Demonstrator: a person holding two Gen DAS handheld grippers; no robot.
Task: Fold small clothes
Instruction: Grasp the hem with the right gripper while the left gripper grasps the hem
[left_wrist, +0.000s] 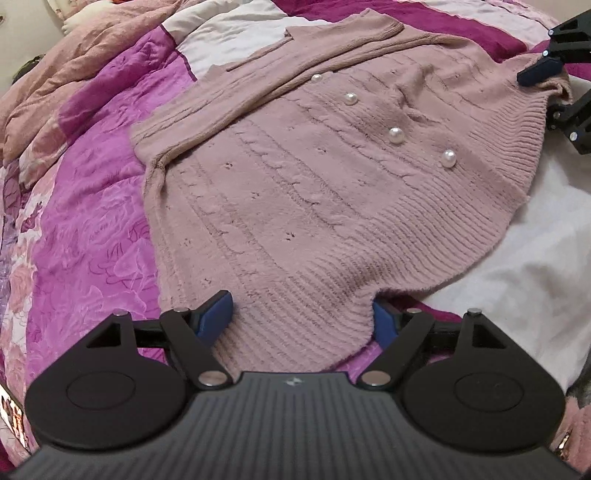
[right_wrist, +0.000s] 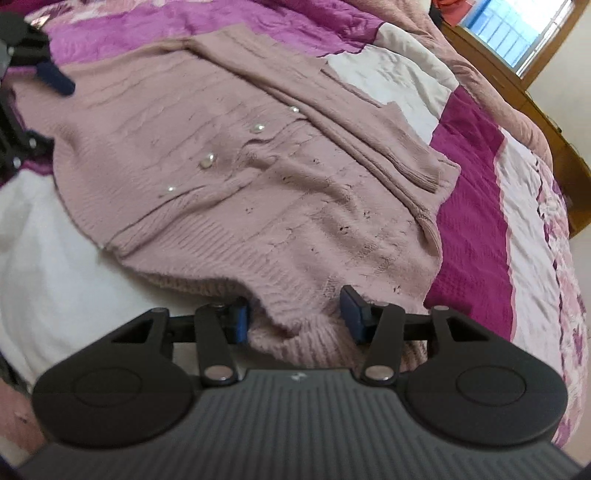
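A dusty-pink knit cardigan with pearl buttons lies spread flat on the bed, its sleeves folded across the chest. My left gripper is open, its blue pads on either side of one ribbed hem corner. My right gripper is open too, with the other hem corner bunched between its pads. The cardigan fills the right wrist view. The right gripper shows at the left wrist view's right edge; the left gripper shows at the right wrist view's left edge.
The bed has a purple, magenta and white patchwork quilt. A white patch lies by the hem. A crumpled pink blanket sits at the far side. A wooden bed frame and a window are beyond.
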